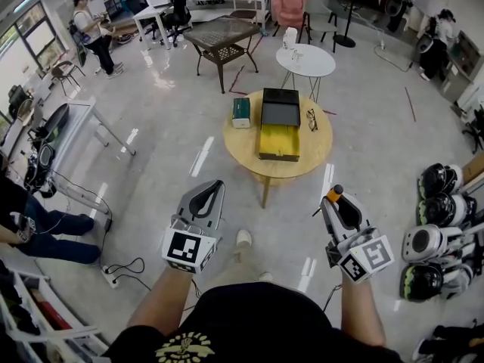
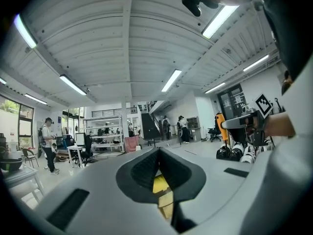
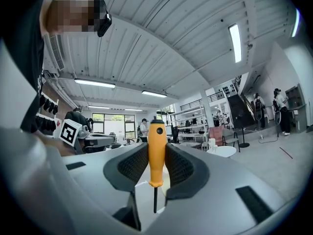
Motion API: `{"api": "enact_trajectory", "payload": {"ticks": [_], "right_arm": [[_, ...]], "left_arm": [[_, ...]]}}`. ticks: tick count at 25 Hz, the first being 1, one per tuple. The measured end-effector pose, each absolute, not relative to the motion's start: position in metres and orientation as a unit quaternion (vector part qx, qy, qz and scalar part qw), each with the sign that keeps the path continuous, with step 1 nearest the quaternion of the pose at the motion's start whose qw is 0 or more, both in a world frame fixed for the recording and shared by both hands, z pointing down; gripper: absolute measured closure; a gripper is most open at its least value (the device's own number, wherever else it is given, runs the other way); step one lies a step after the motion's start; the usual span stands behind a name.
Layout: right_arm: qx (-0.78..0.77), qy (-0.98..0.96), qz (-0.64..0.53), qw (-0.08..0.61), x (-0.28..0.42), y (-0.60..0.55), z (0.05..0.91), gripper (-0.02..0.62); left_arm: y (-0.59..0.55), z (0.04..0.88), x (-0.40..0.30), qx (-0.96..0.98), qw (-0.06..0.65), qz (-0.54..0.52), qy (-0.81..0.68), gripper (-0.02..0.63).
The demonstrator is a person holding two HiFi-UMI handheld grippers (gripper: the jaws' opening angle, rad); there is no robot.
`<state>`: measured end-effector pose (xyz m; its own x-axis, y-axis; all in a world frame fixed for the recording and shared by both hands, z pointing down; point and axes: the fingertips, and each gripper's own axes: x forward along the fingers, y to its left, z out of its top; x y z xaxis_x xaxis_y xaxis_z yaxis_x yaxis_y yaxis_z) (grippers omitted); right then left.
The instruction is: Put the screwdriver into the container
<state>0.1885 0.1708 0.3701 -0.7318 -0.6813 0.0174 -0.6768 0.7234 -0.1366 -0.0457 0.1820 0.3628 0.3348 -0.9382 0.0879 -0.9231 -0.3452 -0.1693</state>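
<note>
Clamped in the right claw (image 1: 338, 205): the screwdriver (image 3: 156, 151), orange handle pinched between the pads, long axis along the jaws, butt end out past the tips, dark shaft trailing back between them. Ahead and slightly left of it, well apart, on the round wooden desk (image 1: 239, 147): the open yellow container (image 1: 278, 142). Left claw (image 1: 209, 197) closed on nothing, no nearer. Calls for a forward reach, likely.

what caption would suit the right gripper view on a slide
Right claw clamped on the orange-handled screwdriver, its dark shaft pointing back toward the camera.
</note>
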Motion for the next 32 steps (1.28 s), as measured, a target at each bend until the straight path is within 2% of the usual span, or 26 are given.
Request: {"api": "enact_trajectory", "payload": {"ticks": [14,32], "right_arm": [[-0.383,0.921,-0.067,0.000,0.183,0.153,0.381,0.476],[-0.403,0.912,-0.071,-0.009,0.169,0.067,0.383,0.476]], "left_arm": [[0.159,0.377,-0.048,-0.815,0.038,-0.094,0.571,0.591],[0.058,0.384,-0.067,-0.825,0.030,-0.093,0.557,0.591]]}}
